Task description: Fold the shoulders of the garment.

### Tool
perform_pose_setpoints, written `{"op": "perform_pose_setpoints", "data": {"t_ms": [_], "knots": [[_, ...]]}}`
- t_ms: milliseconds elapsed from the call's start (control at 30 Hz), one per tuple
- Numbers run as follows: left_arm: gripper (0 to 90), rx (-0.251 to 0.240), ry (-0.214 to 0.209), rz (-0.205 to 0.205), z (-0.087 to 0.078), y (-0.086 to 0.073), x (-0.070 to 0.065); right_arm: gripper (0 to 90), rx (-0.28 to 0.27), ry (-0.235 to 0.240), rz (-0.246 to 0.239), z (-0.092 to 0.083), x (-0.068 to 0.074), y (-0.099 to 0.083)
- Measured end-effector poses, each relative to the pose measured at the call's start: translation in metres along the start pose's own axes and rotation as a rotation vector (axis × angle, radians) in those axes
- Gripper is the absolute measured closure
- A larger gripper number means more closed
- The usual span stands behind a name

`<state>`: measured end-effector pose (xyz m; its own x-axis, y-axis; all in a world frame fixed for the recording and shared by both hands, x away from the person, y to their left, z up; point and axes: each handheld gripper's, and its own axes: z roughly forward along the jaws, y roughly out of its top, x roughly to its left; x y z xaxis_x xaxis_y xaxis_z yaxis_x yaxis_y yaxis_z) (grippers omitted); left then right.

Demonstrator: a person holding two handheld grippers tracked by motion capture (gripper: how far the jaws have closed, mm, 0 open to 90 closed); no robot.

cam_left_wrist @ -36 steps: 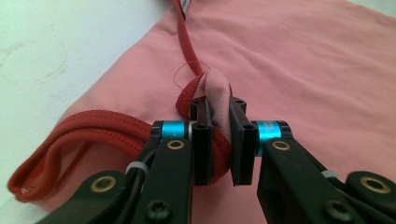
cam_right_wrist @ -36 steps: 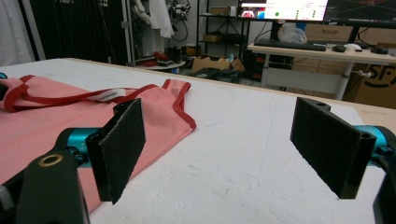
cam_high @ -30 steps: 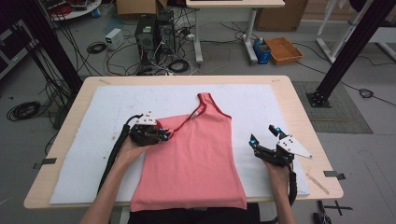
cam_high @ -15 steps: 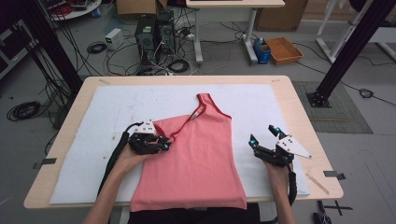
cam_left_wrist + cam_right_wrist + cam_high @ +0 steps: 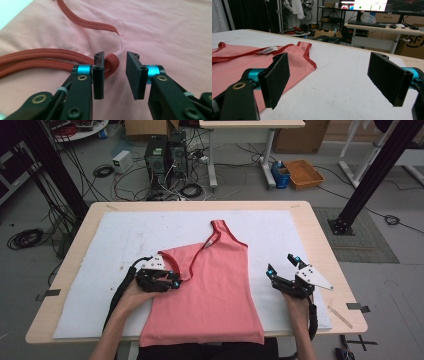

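A pink tank top (image 5: 215,290) with dark red trim lies flat on the white mat (image 5: 125,235). Its left strap is folded in over the chest, while the other strap (image 5: 220,227) points away from me. My left gripper (image 5: 176,282) rests on the top's left edge. Its jaws have just been opening, and in the left gripper view the looped end of the red strap (image 5: 111,63) lies between them beside one pad, unpressed. My right gripper (image 5: 282,265) stands open on the mat right of the top (image 5: 237,62), with nothing between its fingers.
The mat covers most of a wooden table (image 5: 320,250). Beyond the far edge are a computer tower (image 5: 157,155), tangled cables, a desk and an orange basket (image 5: 302,172). A black frame post (image 5: 370,180) stands at the right.
My left gripper moved toward me and a little right, laying the strap over the top's chest, and its jaws opened off the strap. The right gripper stayed put.
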<state>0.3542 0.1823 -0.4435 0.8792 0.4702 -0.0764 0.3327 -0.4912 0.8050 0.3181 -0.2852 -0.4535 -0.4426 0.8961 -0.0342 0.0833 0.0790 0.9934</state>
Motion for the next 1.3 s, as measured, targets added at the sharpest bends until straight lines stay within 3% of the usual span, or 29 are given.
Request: {"op": "perform_pose_setpoints", "data": {"t_ms": [300, 433, 533, 633, 733, 833, 933, 1000, 1100, 1233, 1300], "knots": [[44.4, -0.120, 0.106, -0.057, -0.024, -0.020, 0.003, 17.8, -0.001, 0.000, -0.004, 0.000, 0.000, 0.000], [37.3, -0.118, 0.130, -0.083, -0.034, -0.028, 0.007, 17.8, -0.001, -0.003, -0.005, 0.000, 0.000, 0.000], [35.8, -0.131, 0.172, -0.093, -0.042, -0.035, 0.010, 17.8, 0.003, -0.003, -0.004, 0.000, 0.001, 0.000], [35.5, -0.175, 0.210, -0.110, -0.051, -0.041, 0.013, 17.8, 0.002, -0.003, -0.015, 0.000, 0.001, 0.000], [35.4, -0.168, 0.275, -0.108, -0.058, -0.045, 0.016, 17.8, 0.009, 0.001, -0.009, 0.001, 0.001, 0.000], [35.1, -0.185, 0.285, -0.136, -0.062, -0.049, 0.019, 17.8, 0.015, 0.007, -0.012, 0.001, 0.001, 0.001], [35.1, -0.187, 0.316, -0.135, -0.065, -0.050, 0.019, 17.8, 0.038, 0.019, -0.017, 0.004, 0.000, 0.002], [35.1, -0.198, 0.329, -0.132, -0.067, -0.051, 0.018, 17.8, 0.060, 0.034, -0.004, 0.006, -0.001, 0.003], [32.8, -0.219, 0.350, -0.160, -0.068, -0.053, 0.019, 17.8, 0.073, 0.063, 0.012, 0.009, -0.004, 0.006], [29.9, -0.210, 0.365, -0.181, -0.068, -0.053, 0.021, 17.8, 0.055, 0.107, 0.033, 0.014, -0.006, 0.020], [29.0, -0.195, 0.375, -0.166, -0.066, -0.052, 0.019, 17.9, 0.063, 0.119, 0.023, 0.018, -0.006, 0.030]]}}
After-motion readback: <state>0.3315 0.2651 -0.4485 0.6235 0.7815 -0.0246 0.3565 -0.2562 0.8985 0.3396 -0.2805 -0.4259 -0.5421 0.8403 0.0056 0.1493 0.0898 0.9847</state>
